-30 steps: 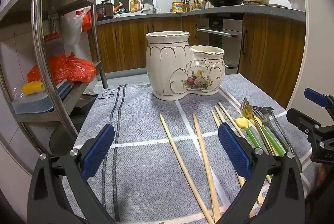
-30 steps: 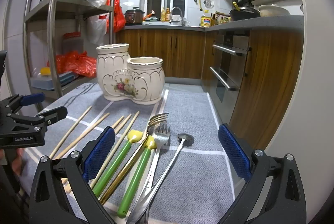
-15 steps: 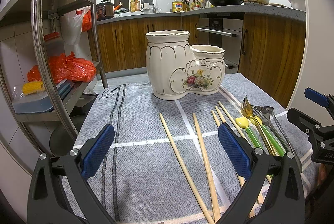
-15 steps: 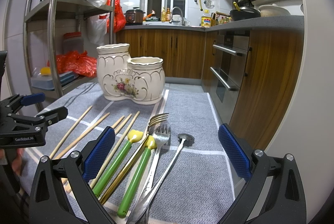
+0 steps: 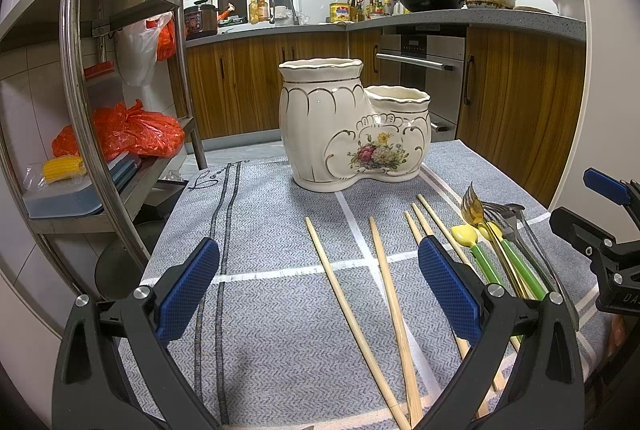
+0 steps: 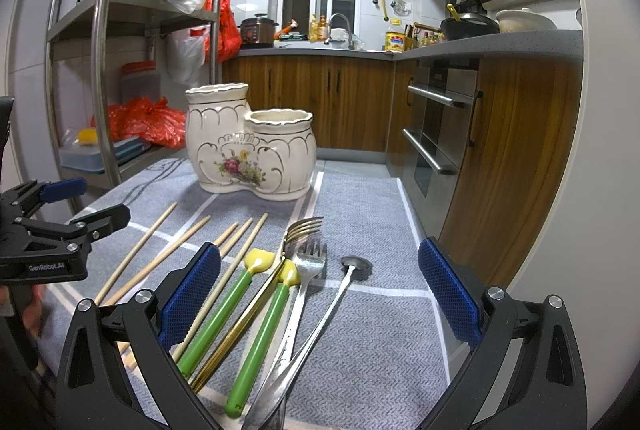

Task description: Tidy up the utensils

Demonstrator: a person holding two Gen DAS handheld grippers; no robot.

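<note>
A cream ceramic utensil holder (image 5: 352, 125) with two cups and a flower print stands at the back of the grey cloth; it also shows in the right wrist view (image 6: 250, 145). Several wooden chopsticks (image 5: 390, 294) lie in front of it. To their right lie two green-handled spoons (image 6: 224, 310), a gold fork (image 6: 300, 230), a steel fork (image 6: 304, 282) and a steel spoon (image 6: 340, 294). My left gripper (image 5: 320, 290) is open and empty above the chopsticks. My right gripper (image 6: 320, 290) is open and empty above the cutlery.
A grey striped cloth (image 5: 260, 213) covers the table. A steel shelf rack (image 5: 76, 77) with orange bags stands at the left. Wooden kitchen cabinets and an oven (image 6: 432, 133) stand behind and to the right, past the table edge.
</note>
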